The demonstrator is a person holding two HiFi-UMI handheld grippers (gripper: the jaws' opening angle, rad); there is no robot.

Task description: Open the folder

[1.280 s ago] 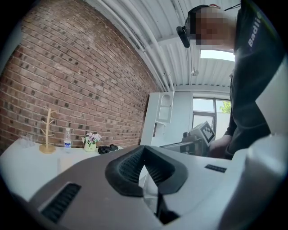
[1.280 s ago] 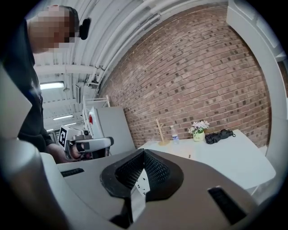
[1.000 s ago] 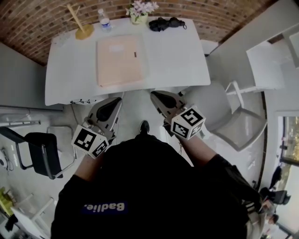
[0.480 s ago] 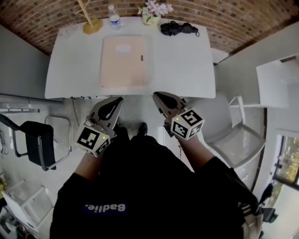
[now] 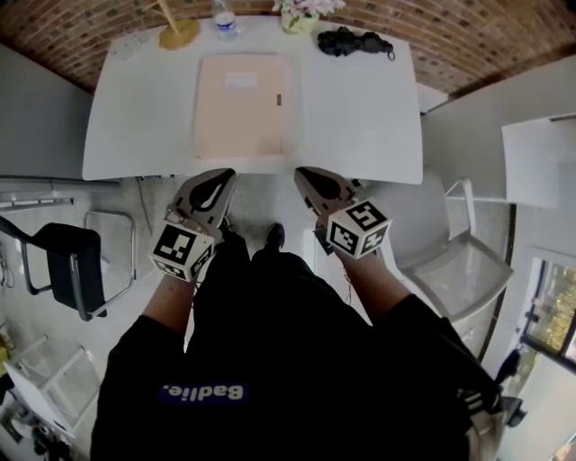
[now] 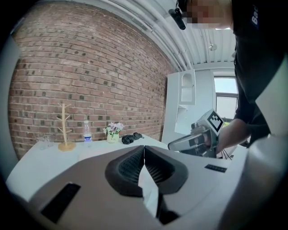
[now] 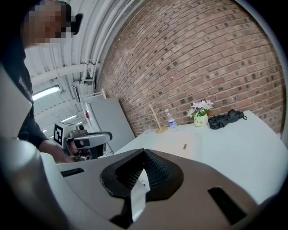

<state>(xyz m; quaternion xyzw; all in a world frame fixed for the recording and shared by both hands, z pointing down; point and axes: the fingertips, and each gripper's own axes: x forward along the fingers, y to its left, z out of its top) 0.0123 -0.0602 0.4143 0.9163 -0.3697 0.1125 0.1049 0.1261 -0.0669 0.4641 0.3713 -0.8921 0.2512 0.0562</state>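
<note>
While the person stands at the near edge of the white surface [image 5: 360,108], both grippers are out in front, side by side, noses pointing to 12 o'clock and reaching just about to that near edge. The left gripper [image 5: 223,175] has its fingers [image 6: 128,168] pressed together, nothing between them. It's the same story on the right gripper [image 5: 302,171]: fingers [image 7: 157,173] together, pads meeting at the tip, empty.

And there's the folder [image 5: 241,106], pale peach, lying flat and closed on the surface, dead ahead at 12 o'clock from the left gripper and well apart from both. A white label sits near its far end, and a small dark clasp shows at its 3 o'clock edge. Nobody is touching it; the right gripper view looks straight across the surface at it.

Along the far edge, against the brick wall [image 5: 468,40], stand a wooden stand [image 5: 175,31] at 11 o'clock, a water bottle [image 5: 224,16] beside it, a pot of flowers [image 5: 301,11] near 12, and a black bundle [image 5: 355,40] out at 1 o'clock. None of them touches the folder.

Down on the floor, a black chair [image 5: 63,270] sits at 9 o'clock and a white chair [image 5: 450,261] at 3 o'clock.
</note>
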